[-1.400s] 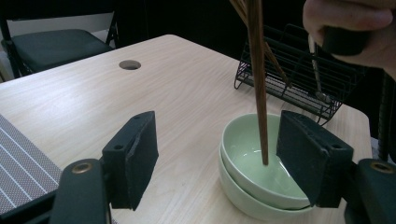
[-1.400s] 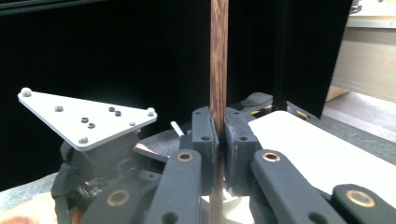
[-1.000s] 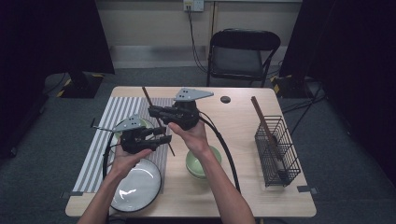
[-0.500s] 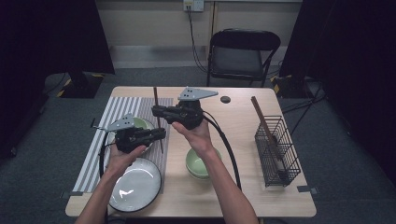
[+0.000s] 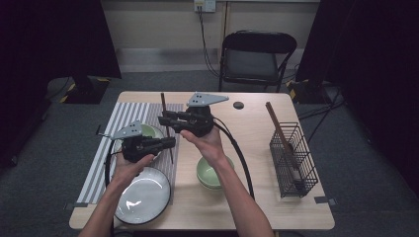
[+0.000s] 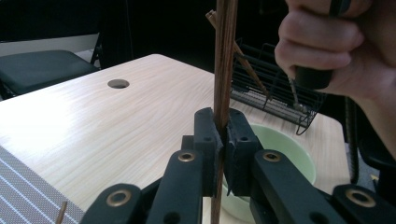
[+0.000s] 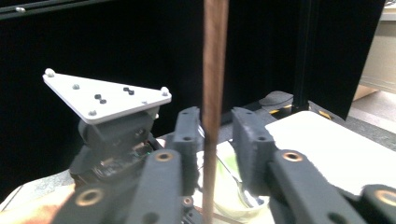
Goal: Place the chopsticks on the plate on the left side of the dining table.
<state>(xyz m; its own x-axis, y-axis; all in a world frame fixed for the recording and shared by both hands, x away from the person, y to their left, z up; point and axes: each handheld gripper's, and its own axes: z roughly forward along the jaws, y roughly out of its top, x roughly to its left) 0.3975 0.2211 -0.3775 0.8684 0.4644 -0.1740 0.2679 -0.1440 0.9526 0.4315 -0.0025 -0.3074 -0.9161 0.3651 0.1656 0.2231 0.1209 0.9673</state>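
Here, in the high view, a pale wood-grain desk [image 5: 247,123] with rounded corners carries a grey-and-white striped mat [image 5: 106,143] along its left edge. The left gripper [image 5: 168,142] and the right gripper [image 5: 162,119] meet over the mat's right border on a thin, dark wooden chopstick [image 5: 163,106] that stands nearly upright between them. A glossy round plate [image 5: 143,197] lies at the near left corner, a smooth pale green bowl [image 5: 215,173] sits near the middle of the near edge, and another green bowl [image 5: 148,131] shows behind the left gripper. A black wire basket [image 5: 294,158] with more sticks stands by the right edge.

In the left gripper view, the matte black fingers [image 6: 208,135] are pressed onto the chopstick [image 6: 225,56], whose brown grain runs straight up; the green bowl [image 6: 280,144] lies beyond, and the person's right hand [image 6: 345,46] is at the top right.

In the right gripper view, the fingers [image 7: 252,135] stand apart, having just been opening, with the chopstick [image 7: 214,70] between them, close against the left finger and clear of the right.
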